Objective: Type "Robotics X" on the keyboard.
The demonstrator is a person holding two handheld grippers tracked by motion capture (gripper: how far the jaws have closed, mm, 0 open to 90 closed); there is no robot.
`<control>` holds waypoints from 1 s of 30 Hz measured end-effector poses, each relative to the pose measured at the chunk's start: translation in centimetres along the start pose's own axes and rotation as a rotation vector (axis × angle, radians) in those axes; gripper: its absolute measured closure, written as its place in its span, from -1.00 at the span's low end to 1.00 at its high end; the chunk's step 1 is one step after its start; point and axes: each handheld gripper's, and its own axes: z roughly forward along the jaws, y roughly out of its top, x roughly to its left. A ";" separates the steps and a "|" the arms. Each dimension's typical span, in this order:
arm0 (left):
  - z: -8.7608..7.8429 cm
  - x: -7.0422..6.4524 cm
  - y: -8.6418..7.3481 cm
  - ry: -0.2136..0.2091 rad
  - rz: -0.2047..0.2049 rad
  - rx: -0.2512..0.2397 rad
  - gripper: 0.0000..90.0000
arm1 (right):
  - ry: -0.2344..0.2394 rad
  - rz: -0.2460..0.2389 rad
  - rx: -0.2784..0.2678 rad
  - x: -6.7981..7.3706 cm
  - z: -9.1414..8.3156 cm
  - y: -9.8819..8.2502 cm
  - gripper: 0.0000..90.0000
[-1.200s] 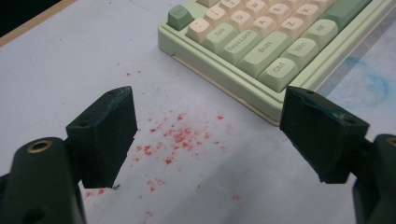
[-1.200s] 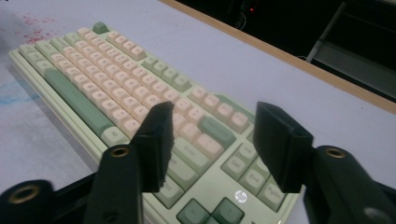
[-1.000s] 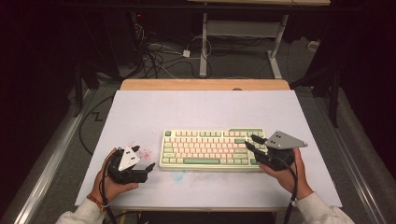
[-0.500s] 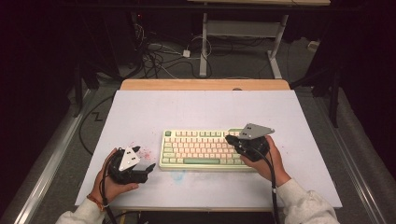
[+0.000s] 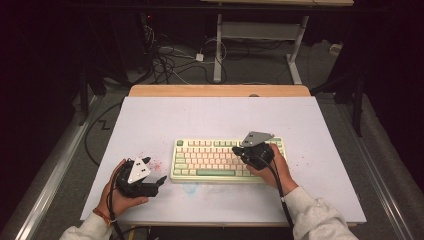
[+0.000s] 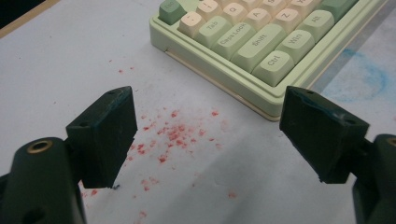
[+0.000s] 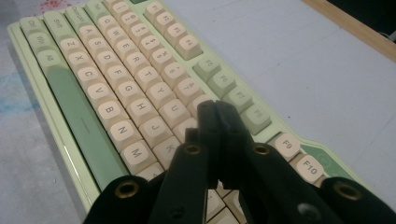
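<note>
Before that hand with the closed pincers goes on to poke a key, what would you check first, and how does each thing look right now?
1. Right gripper shut to a single tip: ok.
2. Tip over the keyboard: ok, near the I and K keys.
3. Which key it targets: cannot tell.
4. Left gripper off the keyboard: ok, open beside its left end.
5. Keyboard flat on the table: ok.
6. Red specks away from the keys: ok.

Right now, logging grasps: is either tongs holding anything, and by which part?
Nothing held. Left tongs open beside the keyboard; right tongs shut, empty, over its keys.
</note>
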 end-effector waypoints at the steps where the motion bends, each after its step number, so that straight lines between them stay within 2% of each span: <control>1: 0.0 0.0 0.0 0.002 0.002 0.000 -0.60 | 0.000 -0.004 0.006 0.0 0.2 0.0 1.00; 9: 0.1 -0.1 0.0 0.000 0.005 0.006 -0.60 | 0.006 -0.010 0.032 0.2 1.2 -0.2 1.00; 10: 0.1 0.0 0.0 0.002 0.015 0.000 -0.60 | 0.006 -0.009 0.034 0.2 1.3 -0.3 1.00; 11: 0.1 -0.1 0.0 -0.003 0.007 0.006 -0.60 | 0.006 -0.007 0.038 0.2 1.3 -0.3 1.00; 12: 0.1 0.0 0.0 0.003 0.019 0.002 -0.60 | 0.006 -0.007 0.039 0.2 1.4 -0.3 1.00; 14: 0.1 -0.1 0.0 -0.003 0.009 0.007 -0.60 | 0.006 -0.011 0.045 0.2 1.5 -0.4 1.00; 30: 0.1 -0.3 0.1 -0.001 0.021 0.004 -0.59 | 0.009 -0.011 0.051 0.1 1.8 -0.7 1.00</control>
